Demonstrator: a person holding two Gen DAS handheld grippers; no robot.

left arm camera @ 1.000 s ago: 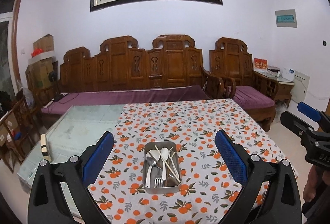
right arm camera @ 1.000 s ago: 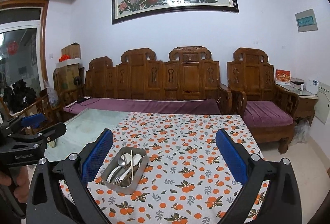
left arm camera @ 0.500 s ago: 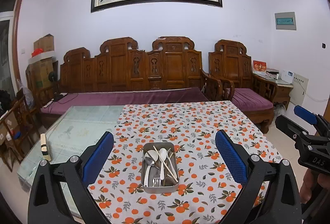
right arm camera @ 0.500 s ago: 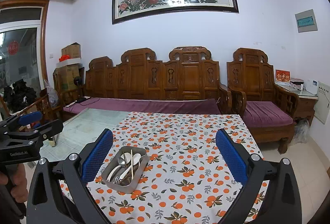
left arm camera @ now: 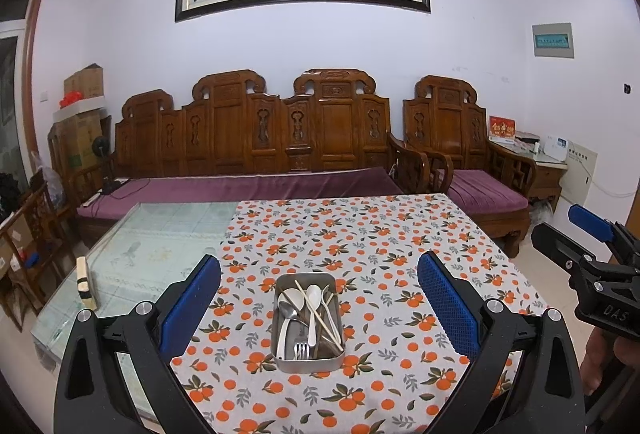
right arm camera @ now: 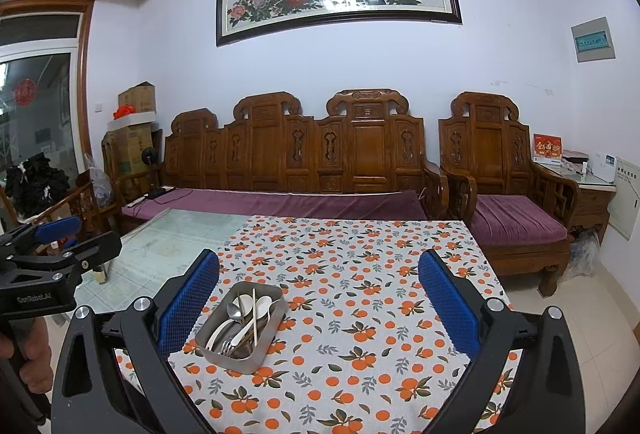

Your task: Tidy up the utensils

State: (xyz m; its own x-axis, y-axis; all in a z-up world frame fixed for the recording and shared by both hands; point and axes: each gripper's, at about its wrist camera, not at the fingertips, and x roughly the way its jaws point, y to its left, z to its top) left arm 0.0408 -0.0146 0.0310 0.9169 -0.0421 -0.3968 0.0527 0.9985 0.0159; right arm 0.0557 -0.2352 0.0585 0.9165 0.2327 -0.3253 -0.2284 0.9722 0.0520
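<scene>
Rectangular steel tray (left arm camera: 308, 318) holding mixed spoons, fork and chopsticks sits on the orange-fruit-print tablecloth worktop (left arm camera: 380, 246). Left gripper (left arm camera: 319, 304) spread wide, empty, tray centred dead ahead between its fingers, long axis running away from the camera. Right gripper (right arm camera: 319, 304) also wide apart, empty; tray lies off toward its left finger. Left looks nearer, better lined up.

Tablecloth (left arm camera: 360, 234) white, orange-fruit print; tray (left arm camera: 282, 330) silver; fingers (left arm camera: 192, 302) blue-padded.
</scene>
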